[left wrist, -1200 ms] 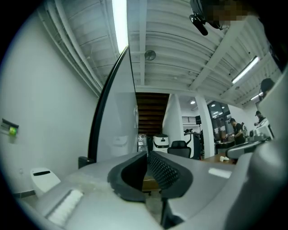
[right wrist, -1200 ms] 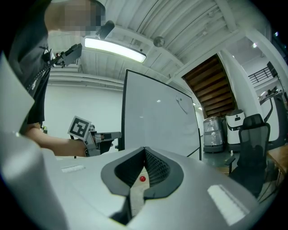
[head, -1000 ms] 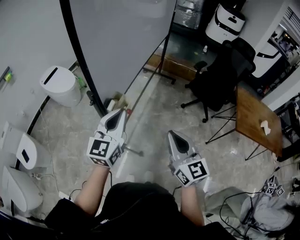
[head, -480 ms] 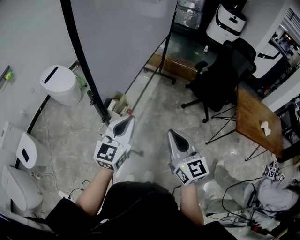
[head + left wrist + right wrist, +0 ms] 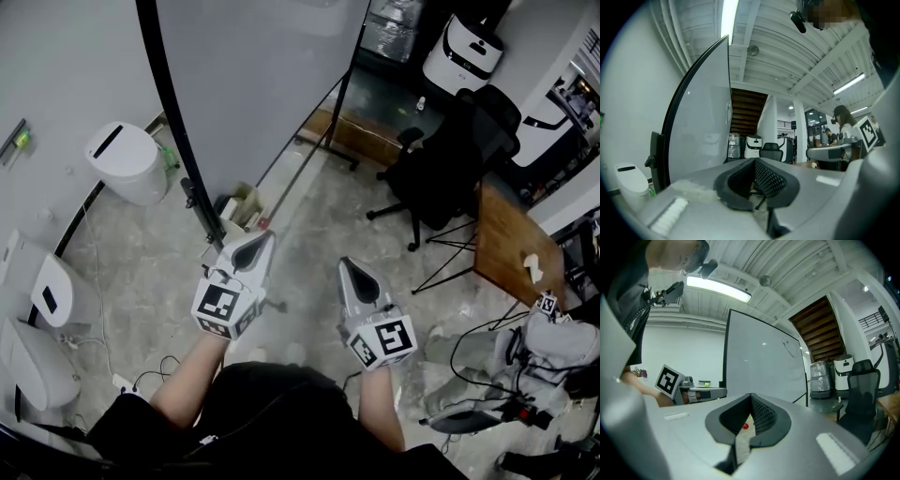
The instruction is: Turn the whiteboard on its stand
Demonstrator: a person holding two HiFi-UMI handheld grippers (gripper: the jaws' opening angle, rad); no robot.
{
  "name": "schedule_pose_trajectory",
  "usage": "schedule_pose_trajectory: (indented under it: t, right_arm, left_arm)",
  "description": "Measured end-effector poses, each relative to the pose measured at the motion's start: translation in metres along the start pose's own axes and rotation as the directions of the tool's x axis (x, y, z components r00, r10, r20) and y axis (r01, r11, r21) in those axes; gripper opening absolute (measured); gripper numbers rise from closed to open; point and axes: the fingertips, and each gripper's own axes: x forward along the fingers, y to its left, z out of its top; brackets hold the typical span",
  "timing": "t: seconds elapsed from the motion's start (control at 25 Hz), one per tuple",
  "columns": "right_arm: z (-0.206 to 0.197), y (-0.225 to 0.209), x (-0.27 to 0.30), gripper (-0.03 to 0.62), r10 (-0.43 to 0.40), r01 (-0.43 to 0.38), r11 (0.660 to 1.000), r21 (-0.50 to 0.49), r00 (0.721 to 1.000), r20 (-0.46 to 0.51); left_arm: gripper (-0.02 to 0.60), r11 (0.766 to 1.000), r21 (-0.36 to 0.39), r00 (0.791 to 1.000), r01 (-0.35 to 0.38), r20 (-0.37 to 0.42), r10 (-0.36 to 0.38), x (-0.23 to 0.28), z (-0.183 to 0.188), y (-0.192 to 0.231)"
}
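Both grippers point level toward the far side of the room, and neither one touches anything. Left gripper [image 5: 262, 237] has its jaws pressed together with nothing between them, and the right gripper [image 5: 350, 265], just beside it on the right, is likewise closed and empty. Each is carried in one of the person's hands, low over the stone floor [image 5: 309, 220]. The whiteboard [image 5: 262, 84] stands upright on its stand beyond them, to the far left, a tall pale panel in a black frame [image 5: 176, 141]. Its near black edge comes down to the floor a little beyond the left gripper's tip, apart from it. Seen along the left gripper's jaws, the board rises to the left of them at a sharp slant. From the right gripper it shows its broad face straight ahead above the closed jaws. A black office chair [image 5: 441, 164] sits far right of the board, a wooden tabletop [image 5: 511, 246] is further right, and a white bin [image 5: 127, 161] stands at the left wall.
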Motion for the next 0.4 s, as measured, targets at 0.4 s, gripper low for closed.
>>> schedule_pose_trajectory:
  t: [0.4]
  right_arm:
    - [-0.0014,0.0029,0.0078,0.008,0.015,-0.015,1.000,-0.005,1.000,-0.009]
  left_arm:
    - [0.003,1.000,-0.003,1.000,-0.004,-0.009,0.004,-0.0045,-0.0067,0.0066]
